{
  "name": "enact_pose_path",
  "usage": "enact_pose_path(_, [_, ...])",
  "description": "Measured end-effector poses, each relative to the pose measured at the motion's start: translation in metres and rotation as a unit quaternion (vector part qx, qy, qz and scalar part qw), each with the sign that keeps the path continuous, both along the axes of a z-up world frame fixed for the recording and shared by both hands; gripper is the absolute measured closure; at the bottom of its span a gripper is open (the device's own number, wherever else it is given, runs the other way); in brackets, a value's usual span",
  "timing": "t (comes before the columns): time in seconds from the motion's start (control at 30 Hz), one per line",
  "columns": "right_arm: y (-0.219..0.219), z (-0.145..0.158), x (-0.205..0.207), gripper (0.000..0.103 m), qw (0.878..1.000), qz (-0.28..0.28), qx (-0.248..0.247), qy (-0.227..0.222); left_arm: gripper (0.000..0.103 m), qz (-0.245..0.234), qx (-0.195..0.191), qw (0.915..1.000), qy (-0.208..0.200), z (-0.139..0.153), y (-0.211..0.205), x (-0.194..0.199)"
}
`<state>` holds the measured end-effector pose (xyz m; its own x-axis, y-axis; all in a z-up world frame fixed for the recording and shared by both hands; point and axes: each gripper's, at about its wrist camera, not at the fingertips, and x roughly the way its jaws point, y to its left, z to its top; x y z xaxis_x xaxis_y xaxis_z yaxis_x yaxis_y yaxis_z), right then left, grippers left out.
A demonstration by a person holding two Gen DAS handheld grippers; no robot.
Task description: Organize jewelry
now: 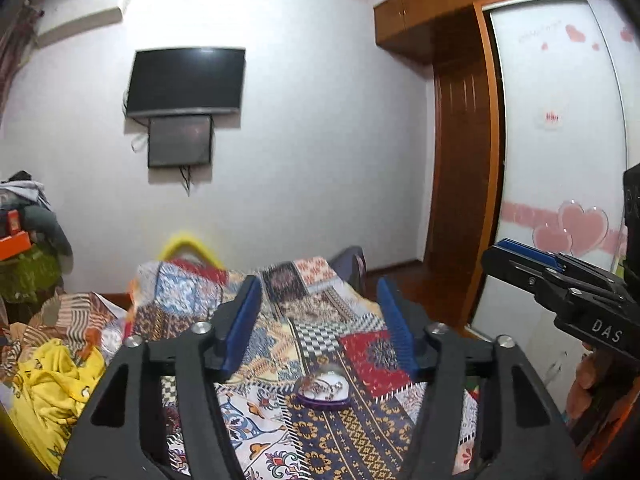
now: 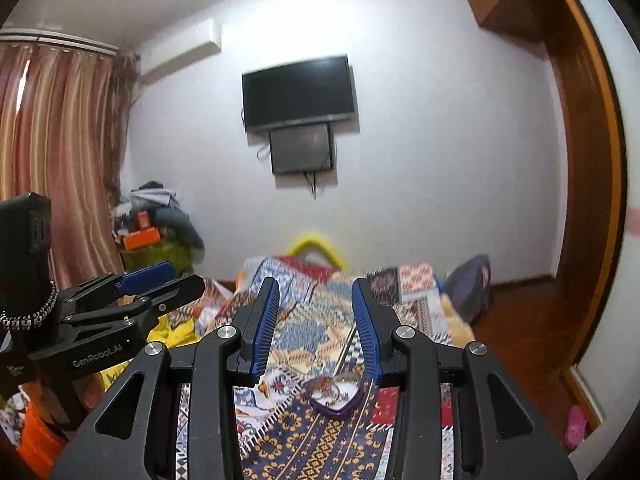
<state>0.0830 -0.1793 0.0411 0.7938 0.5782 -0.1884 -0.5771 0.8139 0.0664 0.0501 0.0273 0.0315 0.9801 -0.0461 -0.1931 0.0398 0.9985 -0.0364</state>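
We are holding both tools above the bed (image 1: 320, 432), the left gripper (image 1: 320, 316) and the right gripper (image 2: 316, 312) each with fingers spread apart, gripping nothing. Just ahead, the purple-rimmed heart-shaped jewelry box (image 1: 325, 393) is lying open on the patchwork quilt, near the bed's near edge, small pieces heaped inside. We are judging this the approach; next calls for lowering and pinching finely.

Jewelry dish (image 1: 325, 391) (purple-rimmed) on bedspread (image 1: 320, 432)
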Motion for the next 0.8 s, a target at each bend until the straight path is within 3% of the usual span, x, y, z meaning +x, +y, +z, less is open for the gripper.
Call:
enact_pose_path(0.03, [0.000,0.001,-0.002,0.064,1.000,0.000,0.000,-0.004,0.036,0.004,-0.001,1.0000,-0.008,0.001,0.000,-0.005])
enact_pose_path(0.13, [0.002,0.002,-0.012,0.039,1.000,-0.011,0.002,-0.021,0.030,0.010,-0.005,0.9998,-0.017,0.002,-0.001,-0.014])
enact_pose_path(0.17, [0.003,0.002,-0.013,0.033,0.999,-0.018,0.000,-0.028,0.024,0.011,-0.008,0.9998,-0.017,0.002,-0.001,-0.016])
enact_pose_path(0.23, [0.007,0.000,-0.013,0.026,0.999,-0.029,-0.005,-0.038,0.011,0.013,-0.014,0.9996,-0.019,0.001,0.001,-0.020])
enact_pose_path(0.33, [0.008,0.000,-0.015,0.015,0.998,-0.044,-0.005,-0.047,0.010,0.021,-0.014,0.9993,-0.027,0.001,0.002,-0.025])
enact_pose_path(0.53, [0.006,-0.001,-0.019,0.006,0.998,-0.049,0.002,-0.048,0.005,0.028,-0.004,0.9991,-0.032,0.001,-0.004,-0.035])
enact_pose_path(0.8, [0.005,-0.003,-0.025,0.006,0.998,-0.051,-0.001,-0.049,0.001,0.029,0.001,0.9986,-0.045,0.003,-0.006,-0.045])
